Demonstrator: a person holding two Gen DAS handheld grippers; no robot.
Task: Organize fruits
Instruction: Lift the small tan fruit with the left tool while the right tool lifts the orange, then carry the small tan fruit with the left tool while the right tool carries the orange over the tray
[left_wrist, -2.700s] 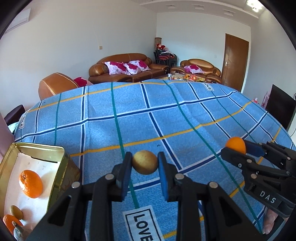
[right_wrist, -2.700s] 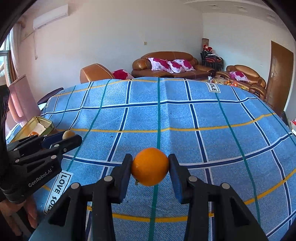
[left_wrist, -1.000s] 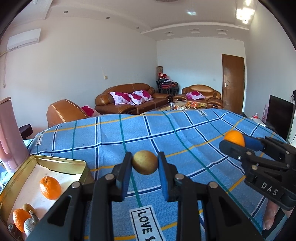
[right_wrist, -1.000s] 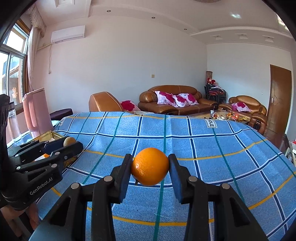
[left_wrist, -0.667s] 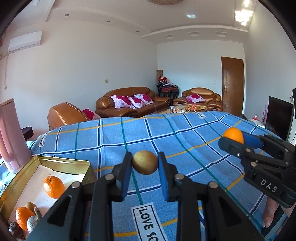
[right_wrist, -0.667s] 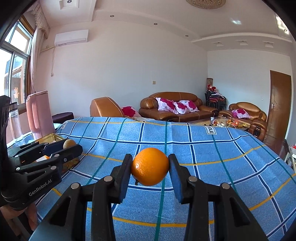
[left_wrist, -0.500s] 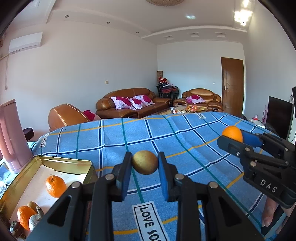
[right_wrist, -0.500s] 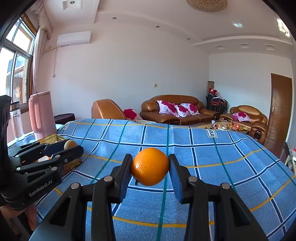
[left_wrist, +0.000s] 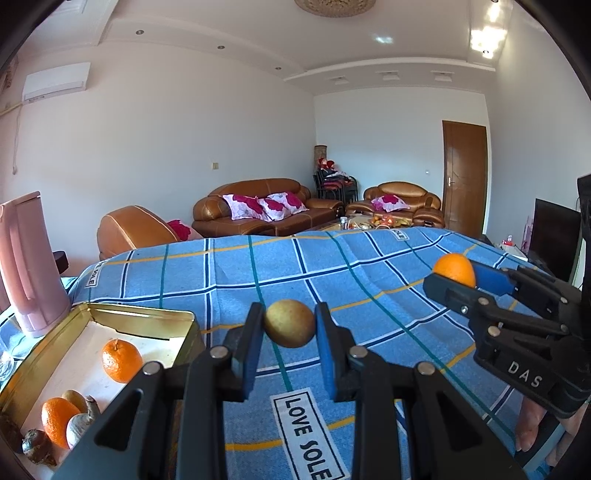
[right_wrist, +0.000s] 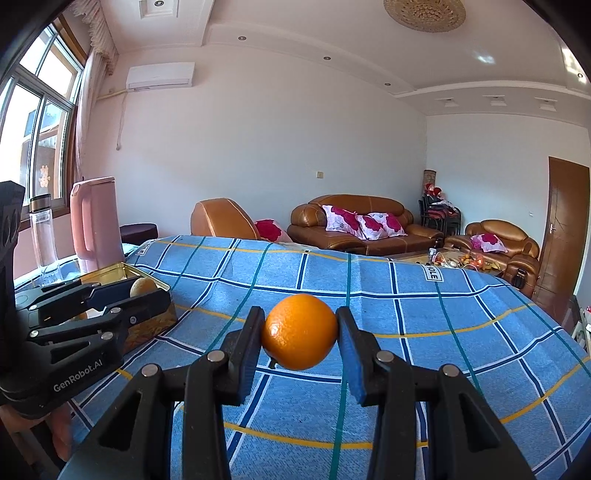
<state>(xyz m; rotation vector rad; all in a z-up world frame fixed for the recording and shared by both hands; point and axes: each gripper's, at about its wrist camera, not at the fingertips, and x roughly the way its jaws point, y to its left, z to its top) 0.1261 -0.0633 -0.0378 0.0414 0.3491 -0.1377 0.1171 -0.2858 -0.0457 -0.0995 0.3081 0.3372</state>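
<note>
My left gripper (left_wrist: 289, 325) is shut on a small yellow-brown fruit (left_wrist: 289, 323), held above the blue checked tablecloth (left_wrist: 280, 266). My right gripper (right_wrist: 300, 332) is shut on an orange (right_wrist: 300, 331), also held above the cloth. In the left wrist view the right gripper (left_wrist: 456, 275) and its orange (left_wrist: 455, 269) show at the right. The right wrist view has the left gripper (right_wrist: 147, 290) at the left, next to the gold tin (right_wrist: 147, 314). That open gold tin (left_wrist: 110, 314) at the lower left holds two oranges (left_wrist: 121, 361) and other small fruits (left_wrist: 79, 424).
A pink jug (left_wrist: 27, 266) stands behind the tin, with a clear bottle (right_wrist: 42, 236) beside it. Brown sofas (left_wrist: 258, 210) and a door (left_wrist: 463, 177) lie beyond the table's far edge. A hand (left_wrist: 532, 432) holds the right gripper.
Both views have tilted upward, showing more of the room and ceiling. The tin has slid rightward in the left wrist view. Both fruits stay gripped.
</note>
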